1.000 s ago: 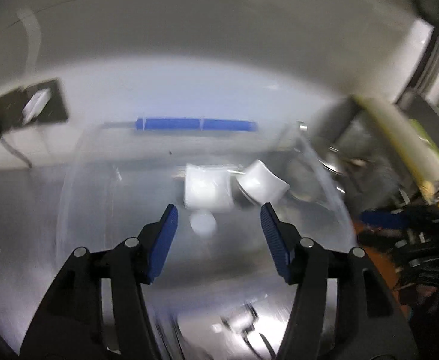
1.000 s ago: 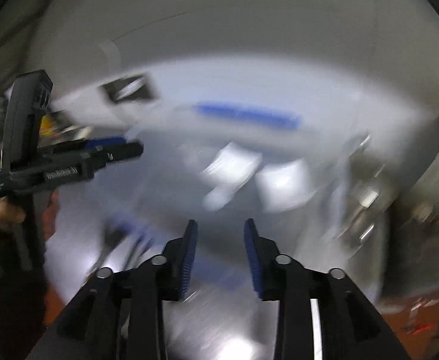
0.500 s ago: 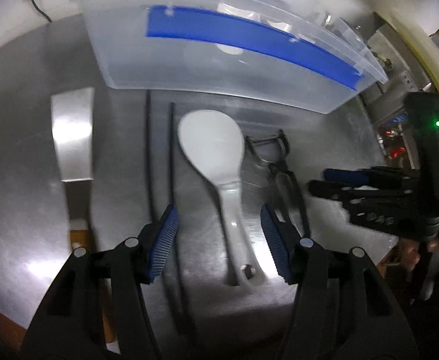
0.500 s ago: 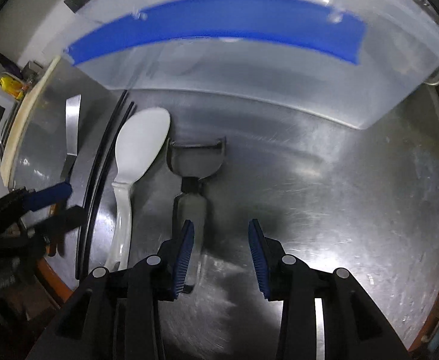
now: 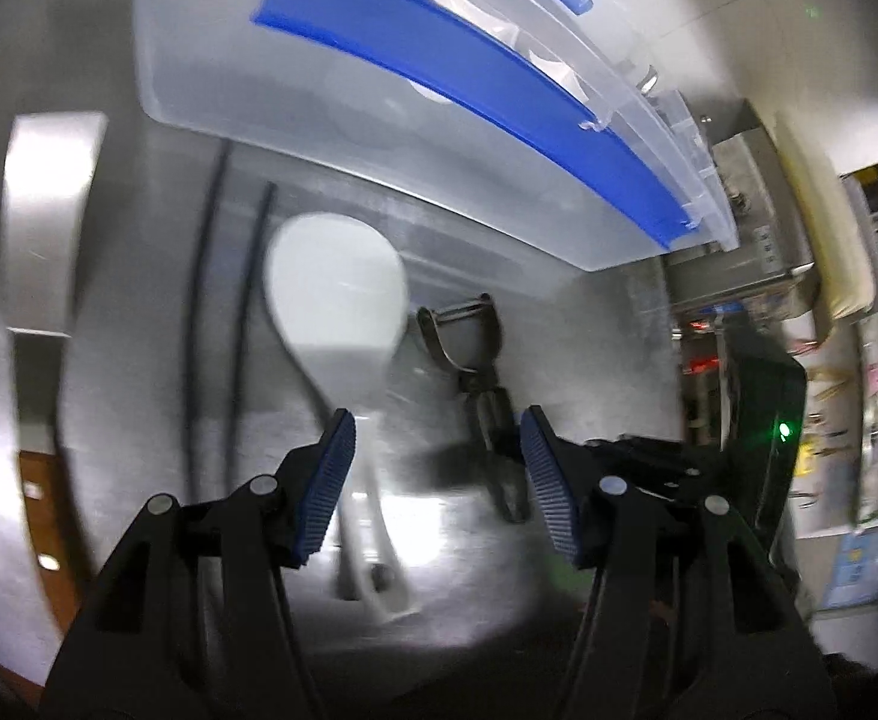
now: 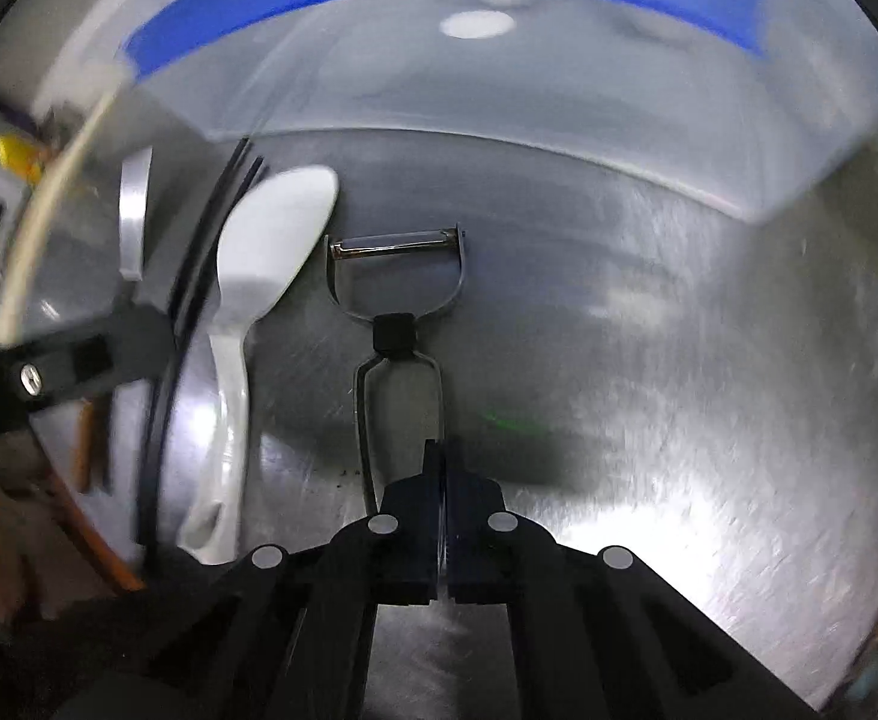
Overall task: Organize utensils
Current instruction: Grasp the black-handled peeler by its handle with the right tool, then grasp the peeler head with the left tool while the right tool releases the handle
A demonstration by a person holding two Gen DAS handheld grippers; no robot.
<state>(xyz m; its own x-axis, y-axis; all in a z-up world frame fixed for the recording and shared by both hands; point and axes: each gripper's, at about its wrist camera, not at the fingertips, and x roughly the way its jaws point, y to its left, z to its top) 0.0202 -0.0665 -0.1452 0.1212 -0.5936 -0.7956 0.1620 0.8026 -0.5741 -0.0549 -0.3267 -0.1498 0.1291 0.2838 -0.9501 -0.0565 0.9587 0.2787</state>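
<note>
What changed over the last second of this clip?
Both grippers dropped toward the utensils. The right gripper has just closed its jaws at the peeler handle's edge; a grip is unclear. The left gripper stays open above the white spoon. Utensils and bin have not moved.

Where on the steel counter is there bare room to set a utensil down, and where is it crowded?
Free: the bare steel counter right of the peeler, bordered behind by the clear bin. Crowded: left of the peeler, where the white rice paddle, black chopsticks and metal spatula lie side by side, with the left gripper over them.
</note>
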